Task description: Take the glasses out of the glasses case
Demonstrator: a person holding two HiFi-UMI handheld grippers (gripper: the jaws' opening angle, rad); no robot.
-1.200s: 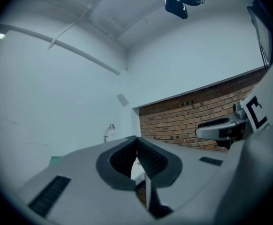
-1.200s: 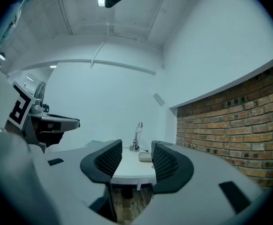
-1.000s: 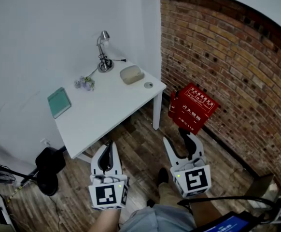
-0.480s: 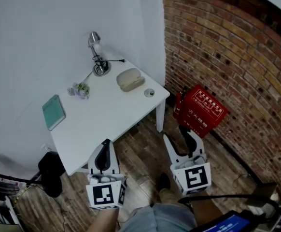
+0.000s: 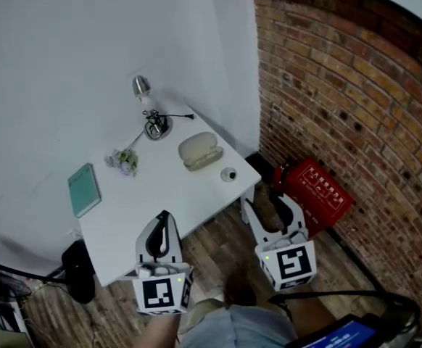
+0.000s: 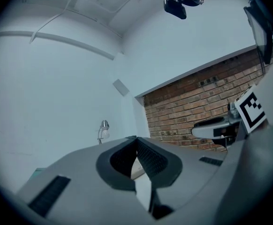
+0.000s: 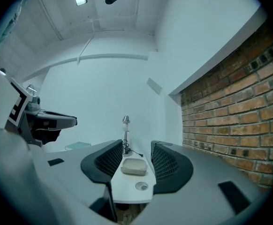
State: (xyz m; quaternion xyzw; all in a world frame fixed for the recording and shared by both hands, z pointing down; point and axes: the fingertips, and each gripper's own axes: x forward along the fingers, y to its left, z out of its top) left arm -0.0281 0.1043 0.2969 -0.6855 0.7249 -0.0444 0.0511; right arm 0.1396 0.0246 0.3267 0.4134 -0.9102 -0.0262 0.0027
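Note:
A closed beige glasses case (image 5: 201, 151) lies on the white table (image 5: 149, 191) near its far right corner; no glasses show. In the right gripper view the case (image 7: 134, 167) appears far ahead, framed between the jaws. Both grippers hang in front of the table's near edge, well short of the case. My left gripper (image 5: 163, 217) is shut, its tips meeting with nothing between them (image 6: 136, 139). My right gripper (image 5: 270, 207) stands open and empty (image 7: 132, 159).
On the table stand a small desk lamp (image 5: 150, 111), a sprig of flowers (image 5: 125, 161), a teal book (image 5: 83, 189) and a small round object (image 5: 229, 174). A red box (image 5: 320, 194) sits on the wooden floor by the brick wall (image 5: 356, 100). A black object (image 5: 77, 270) lies at the left.
The view has shifted, so the table now sits lower and closer to both grippers. The red box has slid to the right. Neither gripper changed state.

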